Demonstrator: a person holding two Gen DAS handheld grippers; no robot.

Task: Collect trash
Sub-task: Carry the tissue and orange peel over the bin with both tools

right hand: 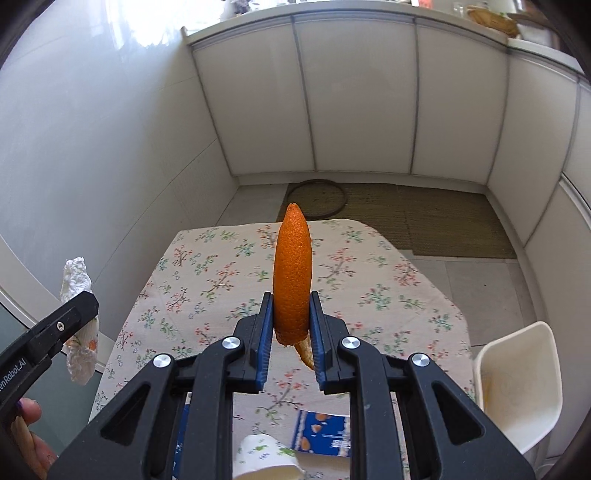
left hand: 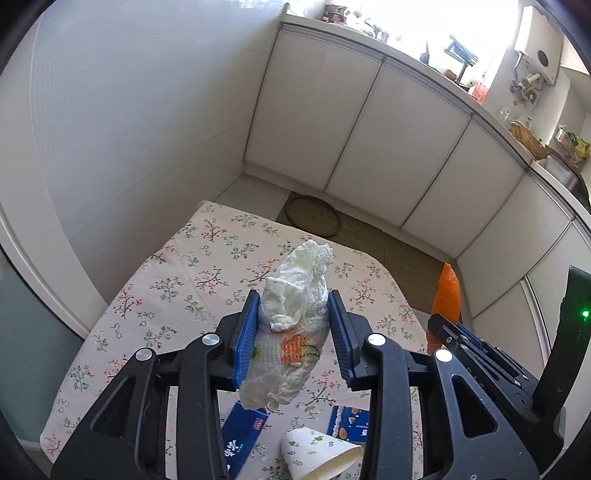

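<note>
Above the worktop (right hand: 424, 280), our left gripper (left hand: 293, 325) clenched a crumpled tissue wad (left hand: 295, 317); the right gripper (right hand: 291, 325) clamped an orange peel (right hand: 293, 273). We judged steady grips best while carrying both binward; cup (left hand: 317, 452) remained near edge.

Bright daylight, blown-out window glare (left hand: 424, 33), fisheye-curved edges, sharp focus

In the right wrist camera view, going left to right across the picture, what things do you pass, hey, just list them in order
Crumpled tissue in the left gripper → orange peel in the right gripper → white bin at the right edge of the floral tablecloth.
</note>
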